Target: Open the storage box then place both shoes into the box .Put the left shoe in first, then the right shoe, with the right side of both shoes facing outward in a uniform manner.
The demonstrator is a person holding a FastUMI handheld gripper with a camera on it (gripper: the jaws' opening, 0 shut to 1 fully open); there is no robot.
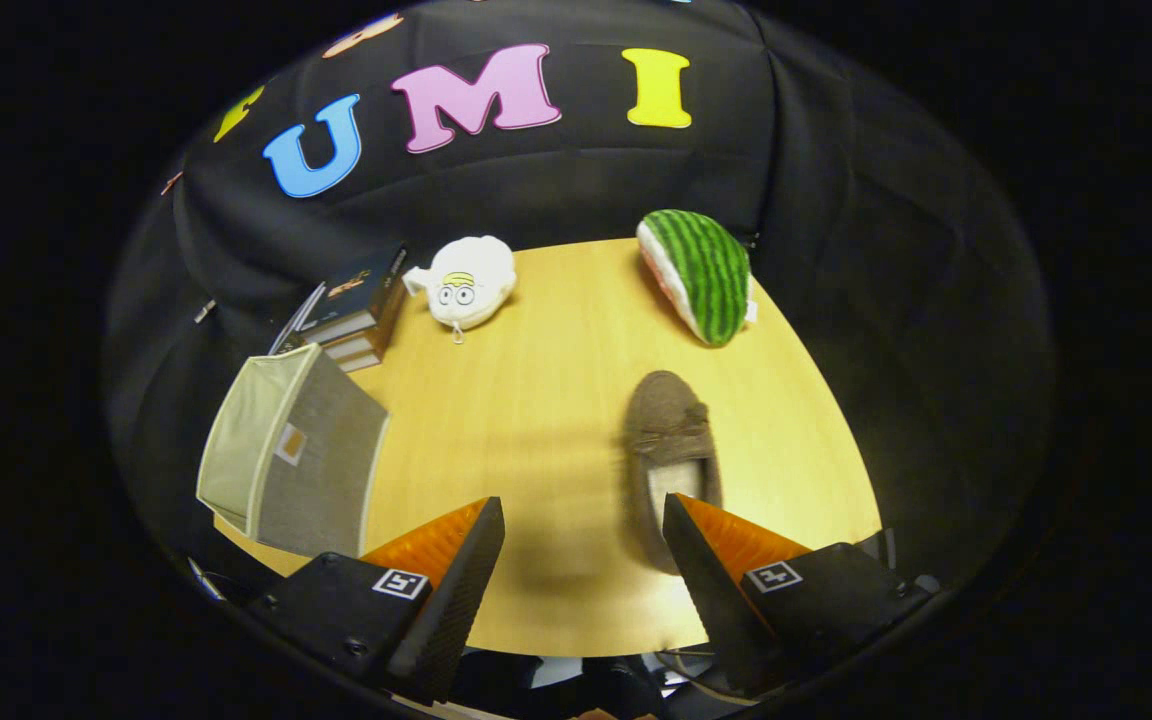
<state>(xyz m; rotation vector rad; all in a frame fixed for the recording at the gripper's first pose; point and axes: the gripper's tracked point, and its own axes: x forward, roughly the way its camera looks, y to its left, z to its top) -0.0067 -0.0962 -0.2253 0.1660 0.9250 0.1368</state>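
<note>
Black cloth walls the booth behind a light wooden tabletop [536,400]. We hold our fingers [584,540] spread wide, with nothing between them but bare wood and a soft shadow. A brown shoe [669,440] lies just ahead of the right finger, its toe pointing away from us, a small bow across the top and its pale lining showing. The right fingertip overlaps the shoe's heel end in our view; we cannot tell whether it touches. We see one shoe on the tabletop.

Left of the left finger stands the box [286,460], grey-beige fabric with a small tag on its near face, sitting at the tabletop's left edge and tilted in our view. We cannot tell whether it is open or closed. Beyond the box, a stack of books [356,310] rests by the cloth. Just beside the books lies a white plush [464,282] with round eyes. Well apart from it, on the far right of the tabletop, sits a watermelon plush [701,272], its green striped rind towards us.
</note>
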